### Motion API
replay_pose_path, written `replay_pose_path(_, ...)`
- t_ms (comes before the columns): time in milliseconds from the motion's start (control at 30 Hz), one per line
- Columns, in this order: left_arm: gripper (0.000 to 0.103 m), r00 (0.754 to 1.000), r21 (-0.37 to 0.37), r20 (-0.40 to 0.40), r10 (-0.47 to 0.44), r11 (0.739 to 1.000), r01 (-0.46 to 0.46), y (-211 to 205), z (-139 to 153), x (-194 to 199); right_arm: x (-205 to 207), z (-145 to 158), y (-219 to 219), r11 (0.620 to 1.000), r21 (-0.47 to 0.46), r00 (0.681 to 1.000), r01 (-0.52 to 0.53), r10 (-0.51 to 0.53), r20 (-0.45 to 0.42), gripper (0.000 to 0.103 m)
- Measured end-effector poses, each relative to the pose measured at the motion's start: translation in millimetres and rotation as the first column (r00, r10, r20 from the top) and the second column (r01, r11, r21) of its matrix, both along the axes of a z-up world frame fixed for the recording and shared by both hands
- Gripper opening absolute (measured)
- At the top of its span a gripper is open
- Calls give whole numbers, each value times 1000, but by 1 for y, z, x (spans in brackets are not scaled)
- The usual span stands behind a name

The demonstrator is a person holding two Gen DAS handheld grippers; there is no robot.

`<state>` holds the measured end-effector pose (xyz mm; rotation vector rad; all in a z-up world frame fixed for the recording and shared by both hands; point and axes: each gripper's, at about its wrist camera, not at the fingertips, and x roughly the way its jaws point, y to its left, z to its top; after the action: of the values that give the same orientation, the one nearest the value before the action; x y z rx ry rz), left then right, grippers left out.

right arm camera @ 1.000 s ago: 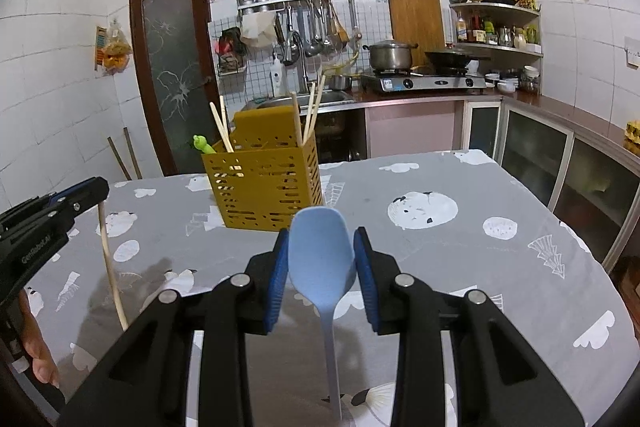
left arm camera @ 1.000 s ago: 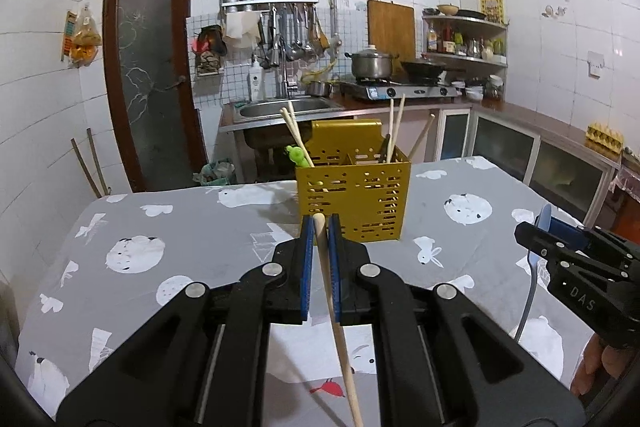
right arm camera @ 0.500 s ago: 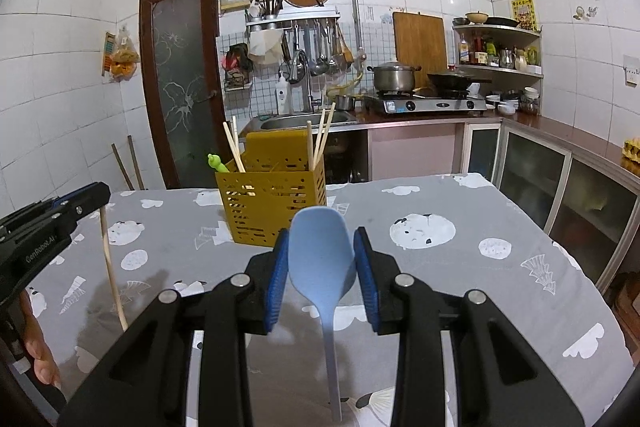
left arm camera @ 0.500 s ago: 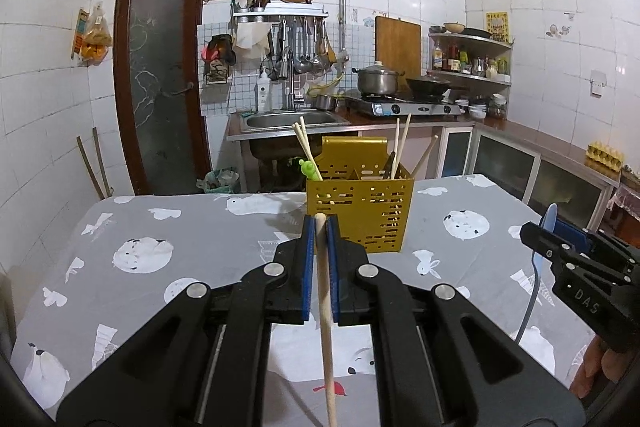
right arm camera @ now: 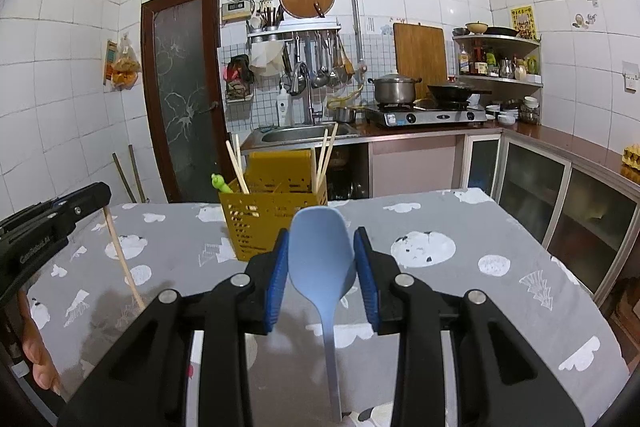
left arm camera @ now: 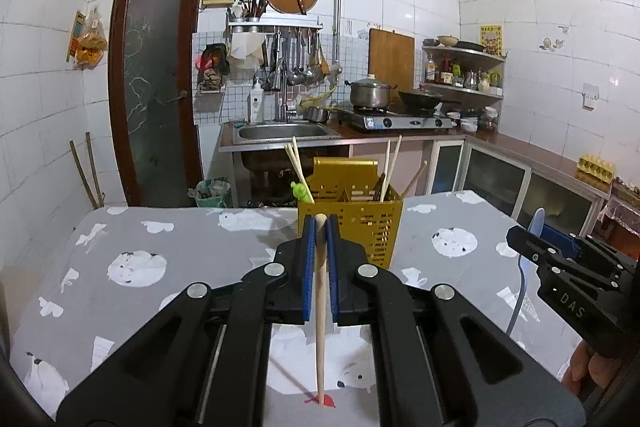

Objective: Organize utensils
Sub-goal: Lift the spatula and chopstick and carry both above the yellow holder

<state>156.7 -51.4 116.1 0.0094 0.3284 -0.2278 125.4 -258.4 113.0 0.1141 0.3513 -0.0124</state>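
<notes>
My left gripper (left arm camera: 319,227) is shut on a wooden chopstick (left arm camera: 320,307) that hangs down toward the grey tablecloth. My right gripper (right arm camera: 321,239) is shut on the bowl of a light blue spoon (right arm camera: 322,259), its handle pointing down. A yellow perforated utensil holder (left arm camera: 356,223) stands on the table beyond both grippers, with several chopsticks and a green-topped utensil (left arm camera: 299,190) in it. It also shows in the right wrist view (right arm camera: 264,215). The left gripper (right arm camera: 60,219) and its chopstick (right arm camera: 122,259) show at the left of the right wrist view. The right gripper (left arm camera: 560,259) shows at the right of the left wrist view.
The table (left arm camera: 140,267) has a grey cloth with white prints. Behind it are a sink counter (left arm camera: 280,135), a stove with a pot (left arm camera: 370,95), low cabinets (right arm camera: 560,195) along the right, and a brown door (left arm camera: 156,83) at the left.
Both grippers have risen and tilted up, so the holder sits lower and farther in view. The chopstick now hangs straighter. Both grips are unchanged.
</notes>
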Motion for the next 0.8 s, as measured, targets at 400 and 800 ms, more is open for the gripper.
replay_pose_path(400,5,998,-29,64,-25,999,26,-6,50,6,9,38,1,1000,2,998,-11,11,65,33)
replay_pose_path(800,5,991,-16,128,-26,999,28,-22,98,40,45,82,3,998,62,990,-31,22,140,33)
